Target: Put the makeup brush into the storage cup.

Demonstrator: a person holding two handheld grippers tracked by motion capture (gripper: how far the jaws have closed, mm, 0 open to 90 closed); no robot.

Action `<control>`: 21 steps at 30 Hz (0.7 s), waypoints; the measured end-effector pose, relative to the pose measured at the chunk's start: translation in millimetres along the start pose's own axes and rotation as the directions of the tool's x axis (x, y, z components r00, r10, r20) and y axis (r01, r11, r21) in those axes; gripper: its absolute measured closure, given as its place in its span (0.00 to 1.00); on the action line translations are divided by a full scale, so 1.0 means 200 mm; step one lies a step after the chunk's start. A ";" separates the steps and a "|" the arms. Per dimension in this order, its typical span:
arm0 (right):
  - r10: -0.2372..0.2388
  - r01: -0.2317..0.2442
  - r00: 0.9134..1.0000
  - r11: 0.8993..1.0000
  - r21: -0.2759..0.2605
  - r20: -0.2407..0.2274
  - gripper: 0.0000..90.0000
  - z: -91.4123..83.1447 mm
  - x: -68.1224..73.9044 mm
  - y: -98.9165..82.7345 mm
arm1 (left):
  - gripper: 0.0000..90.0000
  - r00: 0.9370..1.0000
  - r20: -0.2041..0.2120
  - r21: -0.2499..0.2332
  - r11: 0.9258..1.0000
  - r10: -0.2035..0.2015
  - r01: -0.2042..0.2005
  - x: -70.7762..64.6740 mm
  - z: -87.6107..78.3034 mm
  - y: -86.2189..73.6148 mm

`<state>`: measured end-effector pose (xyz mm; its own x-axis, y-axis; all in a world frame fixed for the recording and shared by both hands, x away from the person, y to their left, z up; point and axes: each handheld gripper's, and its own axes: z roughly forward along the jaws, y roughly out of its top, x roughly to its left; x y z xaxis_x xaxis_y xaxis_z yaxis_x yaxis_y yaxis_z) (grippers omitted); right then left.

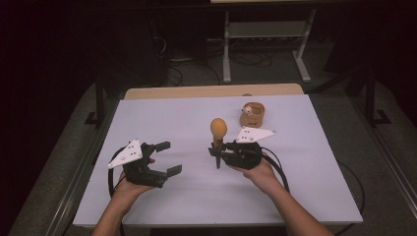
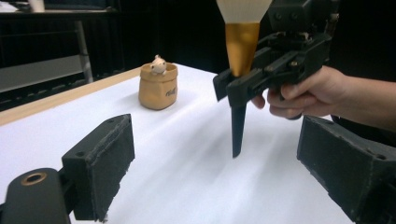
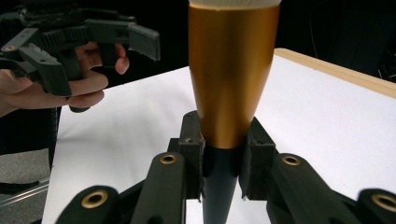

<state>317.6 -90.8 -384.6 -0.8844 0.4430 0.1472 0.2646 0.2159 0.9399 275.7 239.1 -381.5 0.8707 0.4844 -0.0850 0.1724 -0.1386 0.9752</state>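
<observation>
evidently the right gripper (image 1: pixel 219 150) pinches the makeup brush (image 1: pixel 218 137) at its dark handle, bristle head up over the white table (image 1: pixel 162 123), seemingly to keep it steady, while the left gripper (image 1: pixel 164 158), jaws spread and empty, sits off to its left, apart from the brush.

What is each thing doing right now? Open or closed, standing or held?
Left gripper: open, nothing between its fingers.
Right gripper: shut on the brush.
Brush: held upright, dark pointed handle down, above the table.
Little sack pot: standing upright on the table, a small figure poking out.
</observation>
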 end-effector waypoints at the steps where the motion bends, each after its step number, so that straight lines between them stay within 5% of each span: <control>1: -0.003 0.003 1.000 1.000 0.001 0.003 0.81 0.00 0.00 0.00 | 0.12 1.000 -0.006 -0.004 1.000 -0.002 0.002 0.00 -0.01 -0.01; 21: 0.015 -0.014 0.997 1.000 -0.012 0.081 0.81 -0.07 -0.13 0.02 | 0.13 0.998 -0.064 0.001 1.000 -0.028 0.028 -0.02 -0.10 -0.16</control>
<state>336.5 -112.6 -380.1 -0.8465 0.5148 0.1356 0.2719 0.1992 0.9415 256.8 258.7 -408.7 0.8341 0.5427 -0.0987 0.1972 -0.1263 0.9722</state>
